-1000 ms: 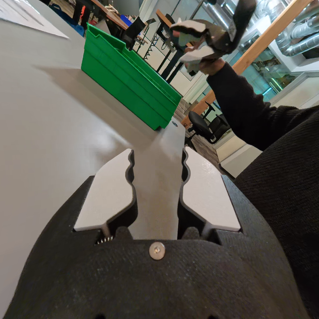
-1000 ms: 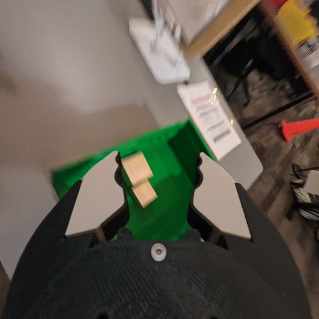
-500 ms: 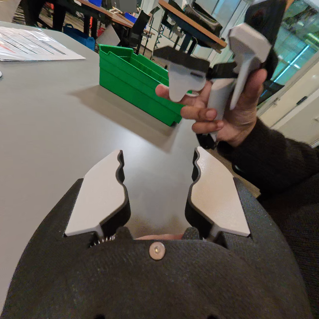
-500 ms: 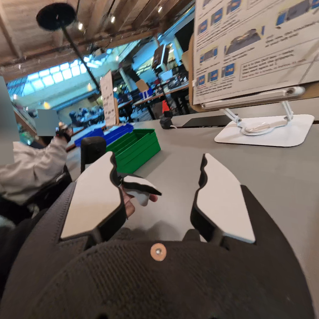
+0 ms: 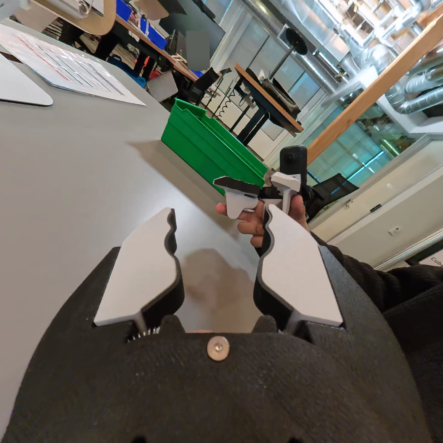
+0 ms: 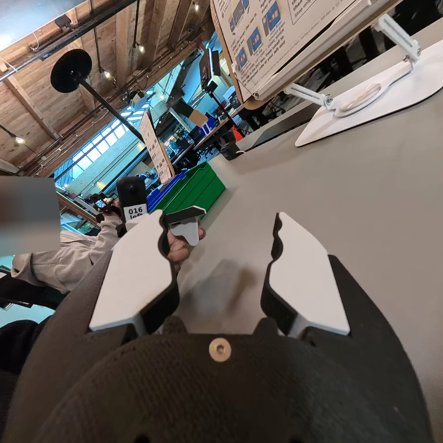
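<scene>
- Our left gripper [image 5: 219, 219] hangs low over the grey table [image 5: 72, 191], its jaws spread wide with only bare tabletop between them; it has hold of nothing.
- Our right gripper [image 6: 219, 224] is likewise wide apart and empty, low over the same table, near the left one. Each shows in the other's view: the right one [image 5: 257, 191] gripped in a hand [image 5: 254, 223] with a dark sleeve.
- Nearest thing to both is the green bin [image 5: 211, 148], well apart from the fingers, at the table's far edge in the left view and far left in the right view [image 6: 191, 189].
- A printed sheet [image 5: 67, 69] lies far left on the table; a white stand base [image 6: 374, 105] carrying an instruction board [image 6: 275, 36] sits far right.
- Hidden: the bin's inside cannot be seen from either low angle, so we cannot tell what it holds.
- A blue bin [image 6: 165, 191] behind the green one is mostly covered.
- A person in a light sleeve [image 6: 72, 251] sits beyond the table's left edge, partly masked.
- The soft smudges on the table between the jaws look like shadows or reflections; we cannot tell more.
</scene>
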Demonstrator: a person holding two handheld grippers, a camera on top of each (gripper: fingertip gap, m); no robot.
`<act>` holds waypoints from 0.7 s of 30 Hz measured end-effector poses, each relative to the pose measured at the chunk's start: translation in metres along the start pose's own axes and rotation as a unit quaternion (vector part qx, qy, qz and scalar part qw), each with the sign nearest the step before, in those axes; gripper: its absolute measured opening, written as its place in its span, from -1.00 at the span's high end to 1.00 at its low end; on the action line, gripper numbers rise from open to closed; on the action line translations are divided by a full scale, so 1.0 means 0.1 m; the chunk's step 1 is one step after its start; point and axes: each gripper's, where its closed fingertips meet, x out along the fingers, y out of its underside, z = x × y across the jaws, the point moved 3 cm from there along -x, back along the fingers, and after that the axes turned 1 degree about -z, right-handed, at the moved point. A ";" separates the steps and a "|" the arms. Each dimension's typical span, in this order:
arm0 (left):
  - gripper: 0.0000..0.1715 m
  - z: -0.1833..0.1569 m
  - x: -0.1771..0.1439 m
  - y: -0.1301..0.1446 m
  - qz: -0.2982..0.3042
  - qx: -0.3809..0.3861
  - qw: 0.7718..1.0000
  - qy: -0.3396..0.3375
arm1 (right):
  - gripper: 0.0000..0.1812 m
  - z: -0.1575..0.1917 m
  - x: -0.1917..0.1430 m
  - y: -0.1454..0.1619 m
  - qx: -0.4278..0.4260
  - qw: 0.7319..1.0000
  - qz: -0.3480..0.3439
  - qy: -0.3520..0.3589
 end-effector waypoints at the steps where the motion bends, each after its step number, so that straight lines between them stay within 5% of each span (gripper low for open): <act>1: 0.19 -0.01 0.01 0.02 0.002 -0.003 1.000 0.006 | 0.05 0.00 0.00 0.00 0.001 1.000 0.006 -0.004; 12: 0.21 -0.05 0.06 0.13 0.030 -0.005 0.999 0.027 | 0.11 0.06 0.04 0.08 0.111 0.992 0.022 -0.062; 21: 0.25 -0.06 0.04 0.09 0.018 -0.006 0.999 0.029 | 0.24 0.13 0.09 0.18 0.064 0.995 0.049 -0.057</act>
